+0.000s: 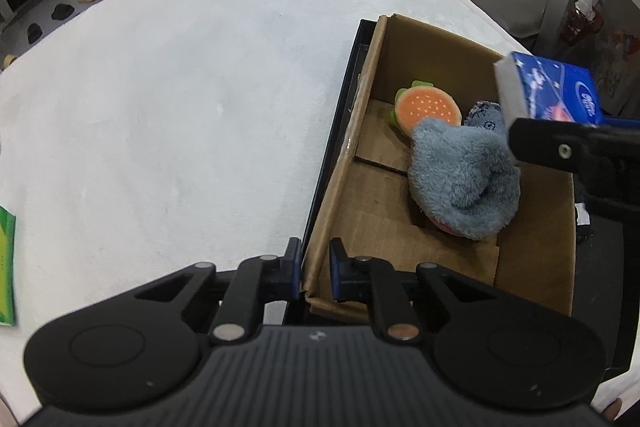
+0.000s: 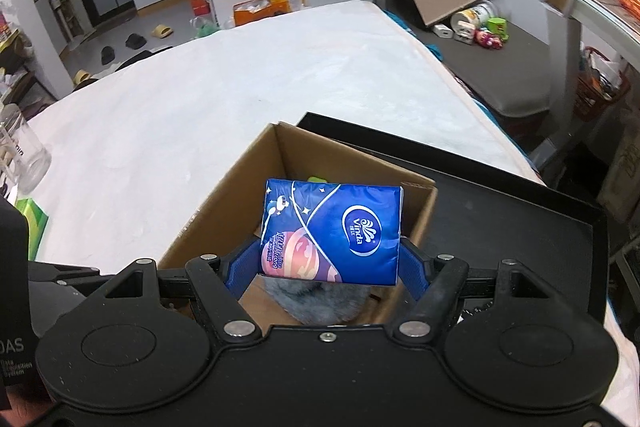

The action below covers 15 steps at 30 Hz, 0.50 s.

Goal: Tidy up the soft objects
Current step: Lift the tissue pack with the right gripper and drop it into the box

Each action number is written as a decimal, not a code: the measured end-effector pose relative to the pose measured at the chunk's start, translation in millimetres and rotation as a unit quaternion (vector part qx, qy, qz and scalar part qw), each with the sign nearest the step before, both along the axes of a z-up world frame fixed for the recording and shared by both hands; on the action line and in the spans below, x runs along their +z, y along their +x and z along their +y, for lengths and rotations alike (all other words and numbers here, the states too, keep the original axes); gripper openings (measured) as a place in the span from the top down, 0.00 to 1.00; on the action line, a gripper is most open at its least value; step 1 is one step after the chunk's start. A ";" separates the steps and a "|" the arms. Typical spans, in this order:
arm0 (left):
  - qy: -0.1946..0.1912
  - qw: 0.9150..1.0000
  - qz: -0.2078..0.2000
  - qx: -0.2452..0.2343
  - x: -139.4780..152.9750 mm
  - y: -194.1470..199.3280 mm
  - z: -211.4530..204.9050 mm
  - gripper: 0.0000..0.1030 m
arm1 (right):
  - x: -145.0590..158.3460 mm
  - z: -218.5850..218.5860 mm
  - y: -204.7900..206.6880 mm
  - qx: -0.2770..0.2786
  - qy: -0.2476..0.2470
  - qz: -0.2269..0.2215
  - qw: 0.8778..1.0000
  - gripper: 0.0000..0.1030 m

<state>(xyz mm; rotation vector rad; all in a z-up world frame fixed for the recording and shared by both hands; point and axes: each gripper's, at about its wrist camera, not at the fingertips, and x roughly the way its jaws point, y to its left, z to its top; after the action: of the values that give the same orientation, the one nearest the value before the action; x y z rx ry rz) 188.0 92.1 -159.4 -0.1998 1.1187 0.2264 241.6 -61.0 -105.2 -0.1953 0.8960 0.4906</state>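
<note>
White bedding fills the upper left of both views. We find the right gripper (image 2: 328, 267) pinching a tissue pack (image 2: 332, 231) over the cardboard box (image 2: 224, 203); the left gripper (image 1: 315, 273) clamps the box wall. Next: lower, release inside.

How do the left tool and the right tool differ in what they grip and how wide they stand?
The left tool is pinched nearly shut on the cardboard box wall near a corner; the right tool stands wide, clamping a blue tissue pack. The left tool sits down at the box rim, while the right tool hangs above the box opening. Both have black bodies with blue pads.
</note>
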 end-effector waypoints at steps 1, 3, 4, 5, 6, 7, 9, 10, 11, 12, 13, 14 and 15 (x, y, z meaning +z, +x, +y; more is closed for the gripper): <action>-0.003 1.000 0.000 0.001 -0.1 0.4 0.9 0.87 | 0.1 3.3 1.1 0.003 0.001 0.000 1.000 0.31; -0.008 1.000 0.001 0.002 -0.2 0.3 2.6 0.87 | 0.9 8.8 3.3 0.008 0.003 0.000 1.000 0.31; -0.009 1.000 0.001 0.002 0.0 0.2 3.4 0.87 | 1.2 11.8 3.7 0.011 0.003 0.000 1.000 0.31; -0.010 1.000 0.001 0.002 0.0 0.2 3.7 0.87 | 1.3 14.6 4.7 0.013 0.004 0.000 1.000 0.31; -0.010 1.000 0.001 0.002 0.1 0.0 4.2 0.87 | 1.5 17.4 5.4 0.016 0.004 0.001 1.000 0.31; -0.010 1.000 0.001 0.002 0.2 0.2 4.8 0.87 | 1.5 20.4 6.5 0.019 0.004 0.001 1.000 0.31; -0.014 1.000 0.001 0.004 0.4 0.4 6.7 0.87 | 1.7 26.9 8.6 0.024 0.003 -0.001 1.000 0.31; -0.015 1.000 0.002 0.004 0.4 0.7 7.3 0.87 | 1.6 28.9 9.3 0.026 0.003 -0.002 1.000 0.31; -0.017 1.000 0.002 0.004 0.3 0.8 7.8 0.87 | 1.7 31.2 10.7 0.026 0.003 -0.002 1.000 0.31; -0.018 1.000 0.003 0.004 0.3 0.9 8.4 0.87 | 1.7 32.9 12.4 0.025 0.005 -0.001 1.000 0.31; -0.018 1.000 0.003 0.003 0.3 1.2 9.2 0.87 | 2.2 34.5 14.2 0.025 0.009 0.001 1.000 0.30; -0.019 1.000 0.003 0.003 0.3 1.5 9.8 0.87 | 2.4 35.4 15.3 0.026 0.017 0.002 1.000 0.30; -0.019 1.000 0.004 0.003 0.3 1.8 10.6 0.87 | 2.7 35.9 15.7 0.027 0.025 0.004 0.999 0.28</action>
<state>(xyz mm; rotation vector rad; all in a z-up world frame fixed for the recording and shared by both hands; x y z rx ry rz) 189.8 102.7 -159.1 -0.2366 1.1306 0.2119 257.3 -25.1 -102.5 -0.1717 0.8876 0.5649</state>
